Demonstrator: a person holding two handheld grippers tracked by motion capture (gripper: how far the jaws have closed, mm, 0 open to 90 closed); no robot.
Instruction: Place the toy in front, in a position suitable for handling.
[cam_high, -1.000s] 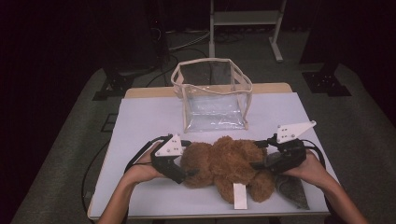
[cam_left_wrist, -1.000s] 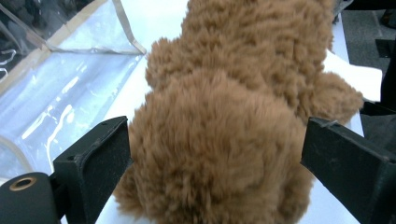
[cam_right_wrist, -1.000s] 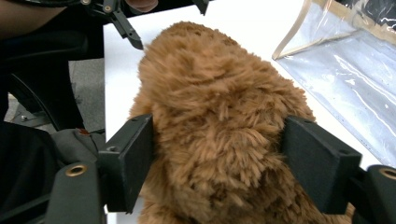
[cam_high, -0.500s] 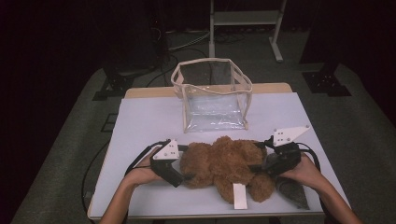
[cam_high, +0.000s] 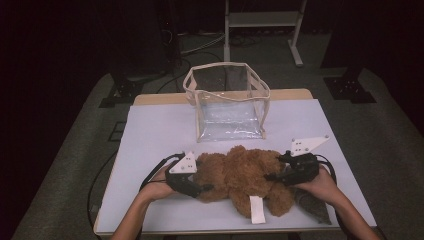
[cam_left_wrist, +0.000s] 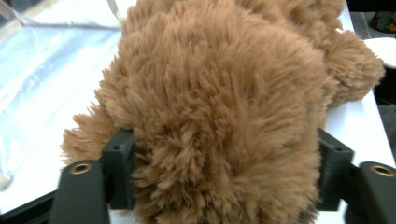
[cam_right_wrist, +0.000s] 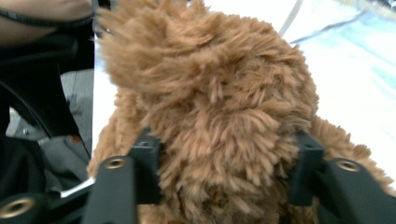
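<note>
A brown plush bear (cam_high: 240, 177) is lying flat on the white table (cam_high: 150, 135), near the person's edge, and both tongs are engaging it from opposite ends. The left gripper (cam_high: 197, 187) is sitting at the toy's left end; its jaws have just been closing, and in the left gripper view the fur (cam_left_wrist: 219, 121) is bulging between the two black pads, which are pressing into it on both sides. The right gripper (cam_high: 274, 176) is sitting at the toy's right end; its jaws have likewise just been closing, and the right gripper view is showing a clump of pile (cam_right_wrist: 219, 130) pinched between them. Both tongs are therefore standing partly closed on soft plush rather than fully shut. Judged from the layout, the work in hand is moving the bear into the clear plastic bag (cam_high: 227, 102), which is standing upright and open-topped just beyond the toy. The two-sided grasp is looking established; the lift, the carry forward and the lowering into the bag are remaining, as the bear is resting on the table. The bag's near wall and beige-trimmed rim (cam_high: 225, 92) are standing directly in the path, so the toy would need to clear that rim. A white sewn-in label (cam_high: 256, 209) is trailing from the bear towards the table edge, and a dark folded item (cam_high: 312, 206) is lying under the right hand. Dark floor and a stand's legs (cam_high: 262, 30) are lying beyond the table.
</note>
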